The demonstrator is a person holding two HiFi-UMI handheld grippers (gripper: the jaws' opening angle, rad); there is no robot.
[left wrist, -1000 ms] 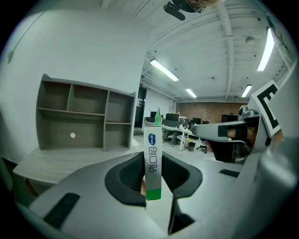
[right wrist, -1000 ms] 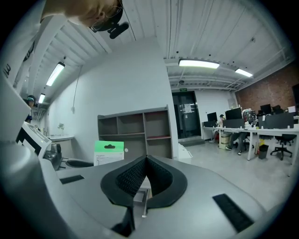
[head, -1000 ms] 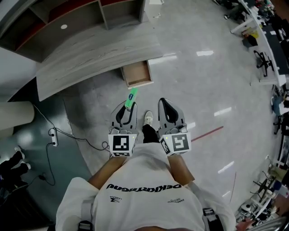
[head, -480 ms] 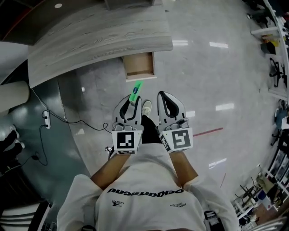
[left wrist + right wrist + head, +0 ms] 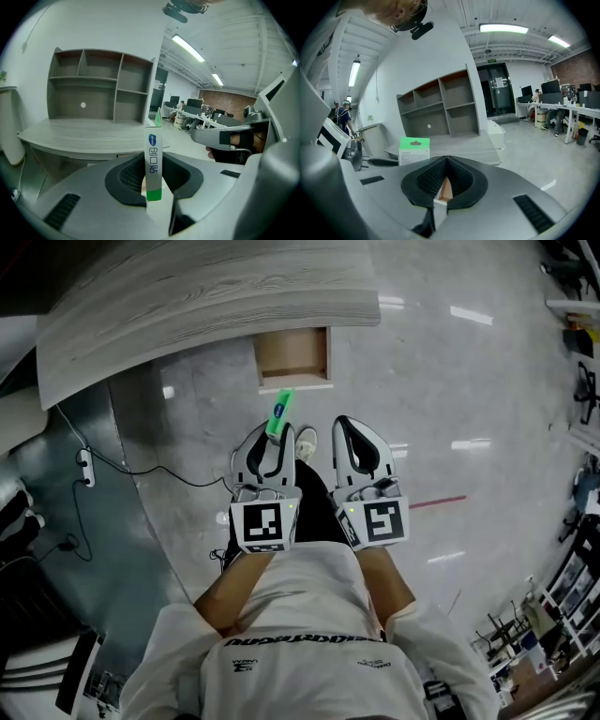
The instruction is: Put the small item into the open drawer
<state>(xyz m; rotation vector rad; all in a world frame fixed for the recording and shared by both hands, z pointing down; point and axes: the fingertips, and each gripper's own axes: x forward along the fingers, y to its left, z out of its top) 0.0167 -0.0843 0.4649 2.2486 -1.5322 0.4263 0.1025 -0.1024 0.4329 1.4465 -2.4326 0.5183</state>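
A small green and white box (image 5: 279,414) stands between the pads of my left gripper (image 5: 271,430), which is shut on it. In the left gripper view the box (image 5: 153,161) stands upright in the jaws of the left gripper (image 5: 154,187). The open wooden drawer (image 5: 293,355) sticks out from under the grey desk (image 5: 206,296), just beyond the box. My right gripper (image 5: 343,424) hangs beside the left one, shut with nothing in it. In the right gripper view, the right gripper (image 5: 447,158) has its tips touching, and the box (image 5: 414,150) shows at the left.
A grey shelf unit (image 5: 101,86) stands on the desk. A cable and power strip (image 5: 86,465) lie on the floor at the left. A shoe (image 5: 305,440) shows between the grippers. Office desks and chairs (image 5: 581,352) stand far right on the glossy floor.
The desk and the drawer have come closer and now lie straight ahead of the left gripper. Both grippers keep their pose, and the box stays gripped.
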